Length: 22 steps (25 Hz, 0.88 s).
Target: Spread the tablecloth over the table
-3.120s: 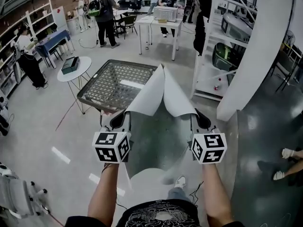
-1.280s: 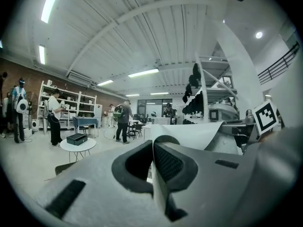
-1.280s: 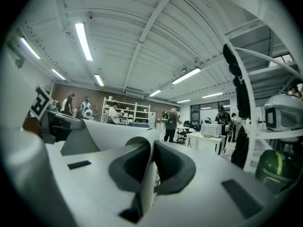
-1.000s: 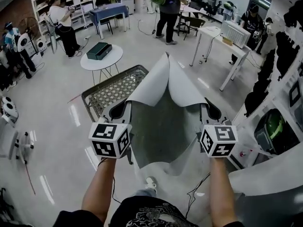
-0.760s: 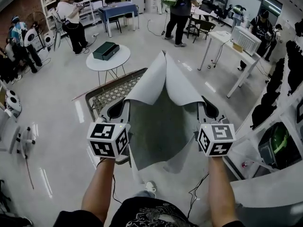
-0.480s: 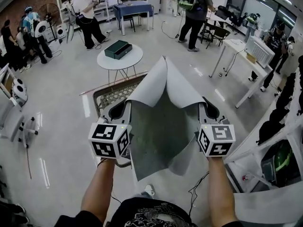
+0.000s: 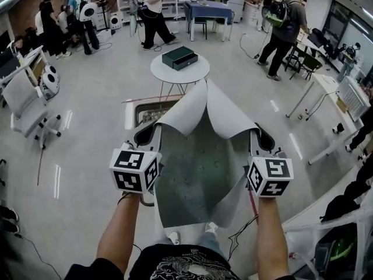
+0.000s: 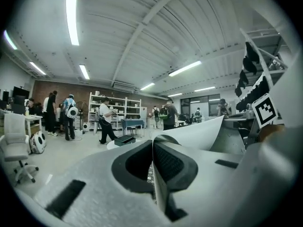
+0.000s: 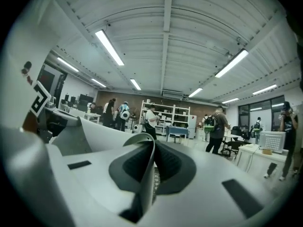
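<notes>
The tablecloth [image 7: 198, 162] hangs stretched between my two grippers, grey-green on its face, with its two white-backed top corners folded over toward the middle. My left gripper [image 7: 147, 135] is shut on the cloth's left edge, and my right gripper [image 7: 263, 137] is shut on the right edge. In the left gripper view the cloth [image 8: 199, 134] runs as a thin sheet between the dark pads [image 8: 173, 164] of the left gripper [image 8: 152, 157]. The right gripper [image 9: 152, 167] pinches the cloth [image 9: 94, 126] the same way. A metal mesh table [image 7: 145, 114] shows just beyond the cloth, mostly hidden by it.
A round white table [image 7: 195, 72] with a dark green box [image 7: 179, 57] stands straight ahead past the mesh table. Several people stand at the back by shelves and a blue table [image 7: 208, 9]. An office chair [image 7: 23, 107] is at the left, white tables [image 7: 344, 92] at the right.
The view has swung round: the round table now lies straight ahead and the mesh table is more covered by the cloth. Both grippers keep their hold on the cloth.
</notes>
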Available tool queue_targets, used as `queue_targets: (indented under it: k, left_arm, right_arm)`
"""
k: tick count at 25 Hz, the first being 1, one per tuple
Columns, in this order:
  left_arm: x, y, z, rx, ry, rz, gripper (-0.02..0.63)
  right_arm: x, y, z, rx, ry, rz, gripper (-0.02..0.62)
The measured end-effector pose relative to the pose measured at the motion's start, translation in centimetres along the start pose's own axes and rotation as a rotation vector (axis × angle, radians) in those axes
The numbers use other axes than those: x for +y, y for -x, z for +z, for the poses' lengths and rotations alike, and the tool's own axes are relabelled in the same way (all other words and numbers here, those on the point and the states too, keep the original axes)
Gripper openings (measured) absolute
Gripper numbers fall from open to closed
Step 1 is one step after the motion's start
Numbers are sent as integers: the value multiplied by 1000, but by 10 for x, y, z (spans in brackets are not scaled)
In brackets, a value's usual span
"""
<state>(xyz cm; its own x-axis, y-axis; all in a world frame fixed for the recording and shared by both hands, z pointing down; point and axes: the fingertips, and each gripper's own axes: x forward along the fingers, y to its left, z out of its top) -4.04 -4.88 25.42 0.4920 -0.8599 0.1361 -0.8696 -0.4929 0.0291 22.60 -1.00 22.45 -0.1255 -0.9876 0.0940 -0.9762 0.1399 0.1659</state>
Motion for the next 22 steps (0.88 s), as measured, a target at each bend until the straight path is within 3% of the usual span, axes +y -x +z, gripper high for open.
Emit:
queue_targets:
  k: [11, 22]
  left_arm:
    - [4, -45, -7, 61, 5, 248, 9]
    - [11, -70, 2, 136, -74, 335, 9]
  right_arm:
    - [-39, -82, -33, 26, -49, 240, 8]
    - [-62, -138, -43, 33, -57, 343, 8]
